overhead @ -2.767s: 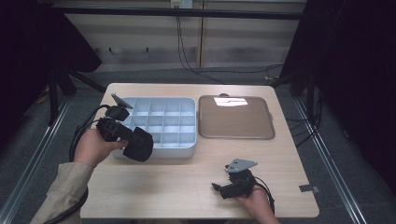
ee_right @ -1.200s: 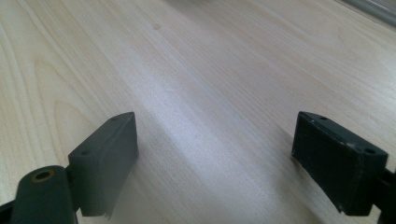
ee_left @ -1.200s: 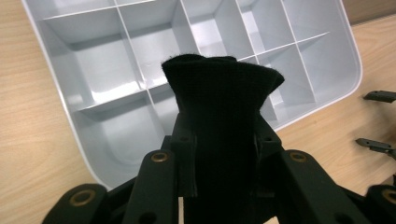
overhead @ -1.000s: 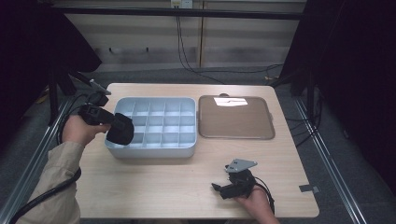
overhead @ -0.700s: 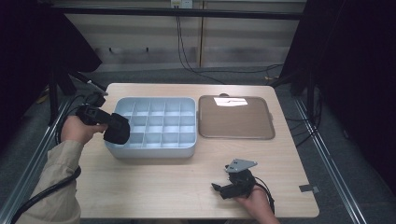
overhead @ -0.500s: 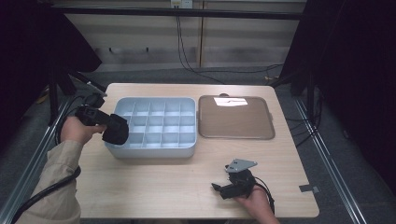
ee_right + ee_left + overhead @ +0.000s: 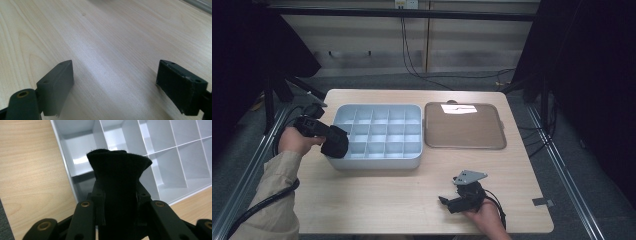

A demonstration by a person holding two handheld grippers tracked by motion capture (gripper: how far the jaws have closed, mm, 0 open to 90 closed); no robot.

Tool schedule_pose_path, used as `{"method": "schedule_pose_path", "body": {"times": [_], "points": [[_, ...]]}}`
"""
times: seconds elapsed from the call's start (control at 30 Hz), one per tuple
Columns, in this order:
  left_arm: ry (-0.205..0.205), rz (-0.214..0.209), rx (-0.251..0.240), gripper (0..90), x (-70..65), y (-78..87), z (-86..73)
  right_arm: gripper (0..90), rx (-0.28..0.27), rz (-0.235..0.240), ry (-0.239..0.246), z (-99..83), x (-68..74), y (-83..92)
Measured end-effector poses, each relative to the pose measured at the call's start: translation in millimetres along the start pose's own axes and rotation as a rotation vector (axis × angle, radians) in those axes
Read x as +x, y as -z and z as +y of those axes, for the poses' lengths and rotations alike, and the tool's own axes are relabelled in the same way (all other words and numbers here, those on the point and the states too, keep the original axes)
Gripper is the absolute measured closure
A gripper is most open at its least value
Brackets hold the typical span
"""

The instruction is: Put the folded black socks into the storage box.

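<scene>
A black bunched piece of cloth (image 7: 119,172) stands pinched between the jaws of my left gripper (image 7: 119,195). In the high view that left gripper (image 7: 328,136) holds the cloth (image 7: 335,143) over the left front corner of a grey divided tray (image 7: 382,163). In the left gripper view the tray's compartments (image 7: 175,157) lie just beyond the cloth, and those in sight hold nothing. My right gripper (image 7: 447,201) rests low at the table's front edge. Its jaws (image 7: 115,85) stand wide apart over bare wood with nothing between them.
A flat brown tray (image 7: 464,127) with a white glare patch lies right of the divided tray. The wooden table (image 7: 377,200) has bare room in front of both trays. Dark floor, metal rails and cables surround the table.
My left gripper, still holding the cloth, has sunk slightly toward the tray's left front corner. The right gripper has kept still.
</scene>
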State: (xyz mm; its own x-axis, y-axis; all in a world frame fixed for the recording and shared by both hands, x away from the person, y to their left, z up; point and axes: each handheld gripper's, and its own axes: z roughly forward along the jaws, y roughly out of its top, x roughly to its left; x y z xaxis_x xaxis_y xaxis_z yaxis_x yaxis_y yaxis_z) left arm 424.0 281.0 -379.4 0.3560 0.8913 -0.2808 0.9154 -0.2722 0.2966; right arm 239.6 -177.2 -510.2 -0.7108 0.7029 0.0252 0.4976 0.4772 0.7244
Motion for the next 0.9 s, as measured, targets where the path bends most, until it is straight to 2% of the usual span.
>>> {"method": "schedule_pose_path", "body": {"times": [0.17, 0.47, 0.9], "points": [[0.01, 0.001, 0.013, 69.2, 2.7, -7.3, -0.9, 14.0, 0.0, 0.0, 0.001, 0.0, 0.0, 0.0], [0.012, 0.032, 0.044, 68.9, 5.4, -17.4, -2.3, 14.0, 0.0, 0.0, 0.001, 0.0, 0.0, 0.0], [0.011, 0.09, 0.078, 69.2, -1.0, -25.7, -0.6, 14.0, 0.0, -0.001, -0.001, -0.1, 0.3, 0.1]]}}
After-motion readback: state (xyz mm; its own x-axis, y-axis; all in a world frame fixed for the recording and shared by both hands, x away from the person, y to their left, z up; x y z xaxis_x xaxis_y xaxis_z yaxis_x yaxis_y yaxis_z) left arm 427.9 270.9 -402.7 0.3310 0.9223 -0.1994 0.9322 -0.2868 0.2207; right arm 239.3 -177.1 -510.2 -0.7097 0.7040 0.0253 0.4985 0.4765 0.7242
